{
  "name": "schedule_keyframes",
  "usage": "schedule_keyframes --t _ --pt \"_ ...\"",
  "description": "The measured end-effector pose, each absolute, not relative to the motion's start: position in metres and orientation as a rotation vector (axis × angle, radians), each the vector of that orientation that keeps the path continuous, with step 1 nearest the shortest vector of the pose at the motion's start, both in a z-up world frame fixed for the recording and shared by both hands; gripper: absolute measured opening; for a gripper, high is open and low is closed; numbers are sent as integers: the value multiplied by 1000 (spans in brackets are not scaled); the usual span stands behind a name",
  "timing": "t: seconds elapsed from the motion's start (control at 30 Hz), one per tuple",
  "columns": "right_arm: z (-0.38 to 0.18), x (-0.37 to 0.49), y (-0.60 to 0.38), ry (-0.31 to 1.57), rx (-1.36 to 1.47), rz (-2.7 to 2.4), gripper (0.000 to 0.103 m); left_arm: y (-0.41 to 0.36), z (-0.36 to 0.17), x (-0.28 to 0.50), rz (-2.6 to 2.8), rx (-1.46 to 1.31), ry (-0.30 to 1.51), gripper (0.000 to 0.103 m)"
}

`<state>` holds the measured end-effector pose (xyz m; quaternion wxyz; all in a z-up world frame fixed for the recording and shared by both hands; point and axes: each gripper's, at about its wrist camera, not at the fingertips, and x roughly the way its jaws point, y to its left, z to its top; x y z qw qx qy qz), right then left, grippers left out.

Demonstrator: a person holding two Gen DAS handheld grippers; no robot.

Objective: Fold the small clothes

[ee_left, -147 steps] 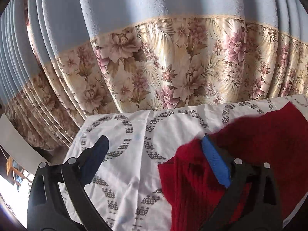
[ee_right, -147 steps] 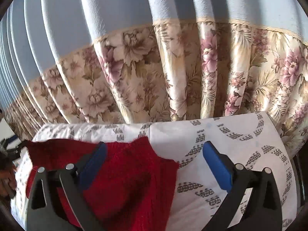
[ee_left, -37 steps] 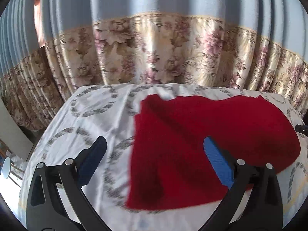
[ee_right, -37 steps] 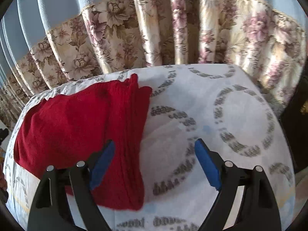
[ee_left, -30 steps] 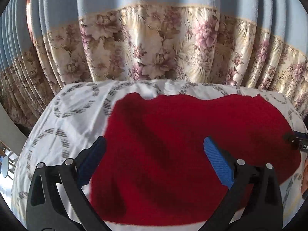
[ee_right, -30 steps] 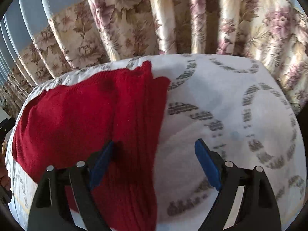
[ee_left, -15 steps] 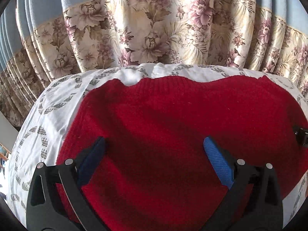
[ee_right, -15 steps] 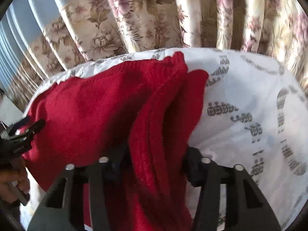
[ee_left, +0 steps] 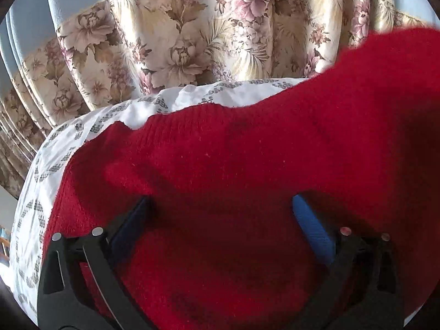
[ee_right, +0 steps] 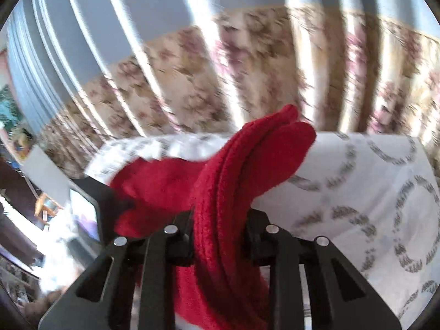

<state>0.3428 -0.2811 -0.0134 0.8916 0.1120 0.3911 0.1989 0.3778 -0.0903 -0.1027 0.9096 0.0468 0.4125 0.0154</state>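
**A:** What do my two wrist cameras show right now?

**B:** From the left wrist camera, I see a red knitted garment (ee_left: 247, 165) spread over a white cloth with grey ring patterns (ee_left: 55, 165) that covers the desk. My left gripper (ee_left: 220, 214) sits low over the knit, its jaws wide apart, with one blue pad (ee_left: 313, 231) on each side and red fabric filling the gap between them. The pads look to be at or just above the wool; I cannot tell whether they touch it.

**A:** And the right side?

**B:** From the right wrist camera, my right gripper (ee_right: 220, 236) has its jaws drawn together and clamped on a thick bunch of the red knitted garment (ee_right: 247, 170). The folded layers stand up out of the jaws and curl forward above the patterned cloth (ee_right: 371, 192). This view is blurred, so fine detail is lost.

**A:** Where does the rest of the garment go?

**B:** It trails off to the left from the clamped bunch, towards a dark shape (ee_right: 96, 200) that I cannot make out clearly. In the left wrist view, the garment's right end rises up off the cloth.

**A:** What is behind the desk?

**B:** A pleated curtain (ee_left: 192, 27), pale blue above and floral cream and pink below.
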Motion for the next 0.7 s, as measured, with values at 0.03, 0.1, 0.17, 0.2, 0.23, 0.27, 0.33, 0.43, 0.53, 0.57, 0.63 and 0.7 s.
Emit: schedule_keyframes --t 0.03,0.1,0.17,0.2,0.23,0.27,0.33,0.43,0.53,0.57,0.63,0.7 --pt "-5 343 -272 806 245 432 26 -84 -96 372 13 70 829 94" --pt "6 343 -255 798 258 454 26 -66 -79 358 11 50 786 92" --pt "16 344 -229 795 256 474 26 -44 -65 348 33 45 752 93" --pt "19 342 -212 794 248 481 26 -22 -56 340 60 36 738 93" --pt "21 341 -198 795 237 487 26 -7 -51 336 75 22 728 93" --pt "23 341 -183 797 225 492 26 12 -45 331 100 5 719 95" --pt "21 338 -145 803 195 500 26 57 -35 318 168 -36 698 95" --pt "11 334 -90 816 161 500 26 112 -28 301 246 -74 689 95" --pt "-10 333 -38 846 137 483 27 156 -29 283 309 -107 692 95" --pt "-19 332 -22 853 134 469 28 169 -30 277 323 -119 694 95" --pt "-33 332 -2 866 145 443 40 188 -34 265 347 -144 699 95" --pt "-46 333 12 900 182 463 67 201 -37 256 359 -153 710 96"
